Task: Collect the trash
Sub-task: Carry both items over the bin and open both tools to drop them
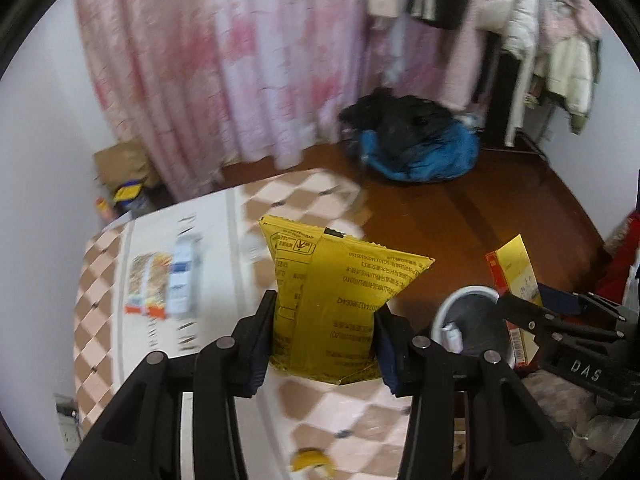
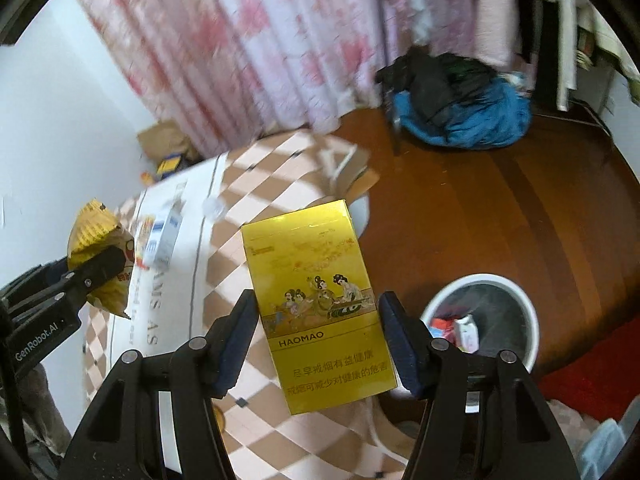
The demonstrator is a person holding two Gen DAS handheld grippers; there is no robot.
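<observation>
My left gripper [image 1: 325,320] is shut on a yellow snack bag [image 1: 340,296] and holds it above the checkered tablecloth [image 1: 304,420]. My right gripper [image 2: 318,320] is shut on a gold cigarette box [image 2: 320,300] marked HAOMAO, held near the table's right edge. A white trash bin [image 2: 486,320] with a dark liner stands on the floor at the right and holds some trash. In the left wrist view the bin [image 1: 468,320] is just right of my left gripper, with the right gripper [image 1: 532,322] and its box over it. Wrappers and a small white-blue box [image 1: 182,280] lie on the table.
A round table with a checkered cloth fills the lower left. A blue and black pile of bedding [image 1: 416,140] lies on the brown floor. Pink curtains [image 1: 224,60] hang behind. Clothes hang on a rack [image 1: 532,52] at the right. A cardboard box [image 1: 124,160] sits by the wall.
</observation>
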